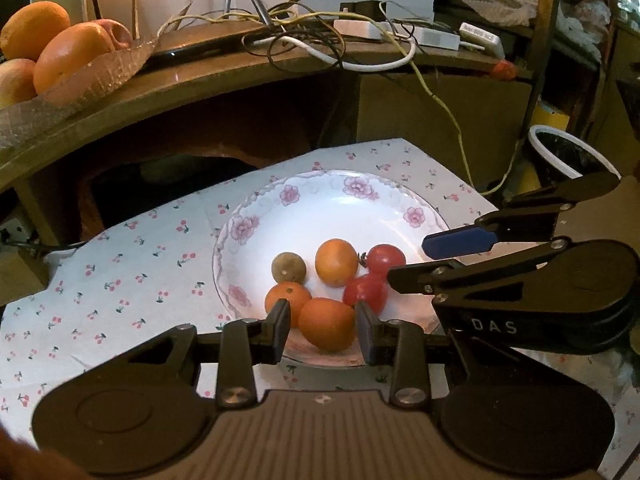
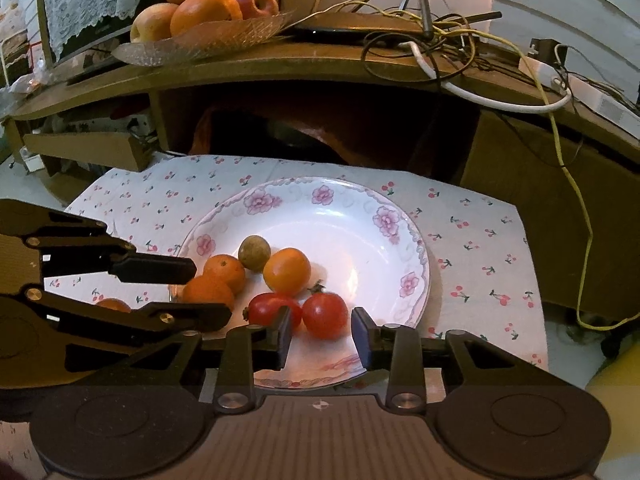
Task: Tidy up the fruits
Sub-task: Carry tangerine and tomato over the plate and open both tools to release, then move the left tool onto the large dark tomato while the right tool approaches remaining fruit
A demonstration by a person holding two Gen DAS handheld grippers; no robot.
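A white floral plate (image 1: 320,204) (image 2: 360,216) holds three small oranges, two red tomatoes and a brown round fruit (image 1: 289,267) (image 2: 254,252). My left gripper (image 1: 323,326) is open with its fingers on either side of the nearest orange (image 1: 326,322) (image 2: 208,291), not closed on it. My right gripper (image 2: 322,334) is open around the right tomato (image 2: 325,315) (image 1: 386,258), with the other tomato (image 2: 270,307) (image 1: 366,290) just left of it. Each gripper shows in the other's view: the right one (image 1: 412,264), the left one (image 2: 208,292).
The plate sits on a cherry-print cloth (image 1: 120,264) (image 2: 472,240). Behind it a wooden shelf (image 1: 240,72) (image 2: 280,64) carries a glass dish of large oranges and apples (image 1: 60,52) (image 2: 204,12) and tangled cables (image 1: 320,36). A bin (image 1: 560,156) stands at right.
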